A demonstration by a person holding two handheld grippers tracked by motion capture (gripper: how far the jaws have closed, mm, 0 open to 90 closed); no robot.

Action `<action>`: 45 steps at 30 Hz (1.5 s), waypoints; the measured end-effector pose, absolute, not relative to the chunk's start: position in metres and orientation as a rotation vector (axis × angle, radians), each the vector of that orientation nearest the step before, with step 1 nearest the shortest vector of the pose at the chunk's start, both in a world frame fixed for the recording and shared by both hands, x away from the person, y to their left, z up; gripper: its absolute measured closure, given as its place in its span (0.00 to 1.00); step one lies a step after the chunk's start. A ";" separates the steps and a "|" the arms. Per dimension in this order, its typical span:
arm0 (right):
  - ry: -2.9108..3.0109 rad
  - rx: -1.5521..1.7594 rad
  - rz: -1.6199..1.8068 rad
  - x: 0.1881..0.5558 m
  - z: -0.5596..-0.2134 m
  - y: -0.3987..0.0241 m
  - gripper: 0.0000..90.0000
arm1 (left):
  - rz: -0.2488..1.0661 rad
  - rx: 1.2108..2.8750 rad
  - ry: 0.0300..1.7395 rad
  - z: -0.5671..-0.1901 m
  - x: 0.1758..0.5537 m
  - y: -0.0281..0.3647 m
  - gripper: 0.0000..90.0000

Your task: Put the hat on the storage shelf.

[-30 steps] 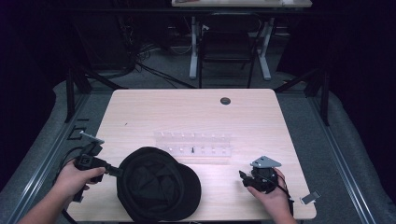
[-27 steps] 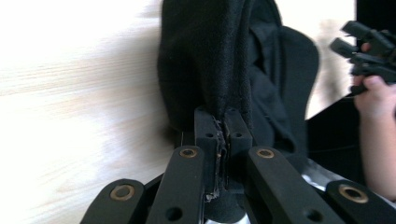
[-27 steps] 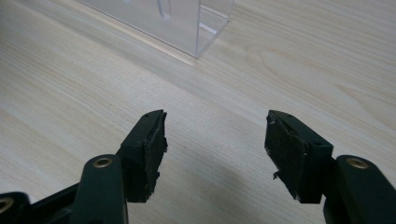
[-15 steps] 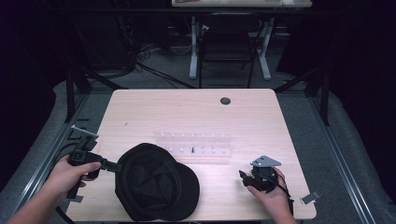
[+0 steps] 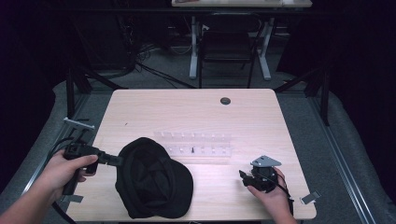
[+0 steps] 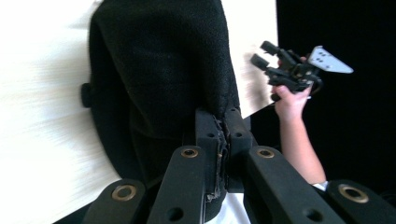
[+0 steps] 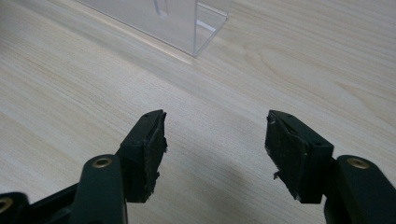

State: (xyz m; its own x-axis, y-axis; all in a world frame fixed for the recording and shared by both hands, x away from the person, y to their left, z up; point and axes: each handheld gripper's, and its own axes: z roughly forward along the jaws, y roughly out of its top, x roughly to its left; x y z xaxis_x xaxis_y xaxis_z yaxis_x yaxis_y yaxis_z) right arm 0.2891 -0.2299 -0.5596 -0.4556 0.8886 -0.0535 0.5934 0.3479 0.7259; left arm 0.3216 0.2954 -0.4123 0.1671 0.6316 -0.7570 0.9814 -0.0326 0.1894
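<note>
A black cap (image 5: 152,179) lies on the wooden table (image 5: 187,112) at the front left, its peak toward the front edge. My left gripper (image 5: 116,160) is shut on the cap's left rim; in the left gripper view the cap (image 6: 159,60) stretches away from the closed jaws of the left gripper (image 6: 223,122). My right gripper (image 5: 243,178) rests low at the front right, held in a hand. In the right gripper view the right gripper (image 7: 215,135) stands open over bare wood, with nothing between its jaws.
A clear plastic rack (image 5: 194,143) with several slots lies across the table's middle, its corner (image 7: 187,23) just beyond my right gripper. A round cable hole (image 5: 225,101) sits at the back. A chair (image 5: 229,46) and table legs stand beyond the far edge.
My left gripper has pulled the cap a little to the left and toward the front edge. The right gripper has stayed where it was.
</note>
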 end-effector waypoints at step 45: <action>2.178 1.309 0.892 0.291 -0.561 -0.232 0.42 | -0.583 1.530 1.371 -0.320 0.336 0.291 0.98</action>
State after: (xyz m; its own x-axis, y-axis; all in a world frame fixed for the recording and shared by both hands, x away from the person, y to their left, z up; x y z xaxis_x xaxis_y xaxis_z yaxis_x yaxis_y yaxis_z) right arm 0.2909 -0.2322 -0.5608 -0.4519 0.8910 -0.0447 0.6037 0.3424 0.7199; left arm 0.3363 0.2909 -0.3204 0.2530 0.4752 -0.8427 0.9366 0.0978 0.3363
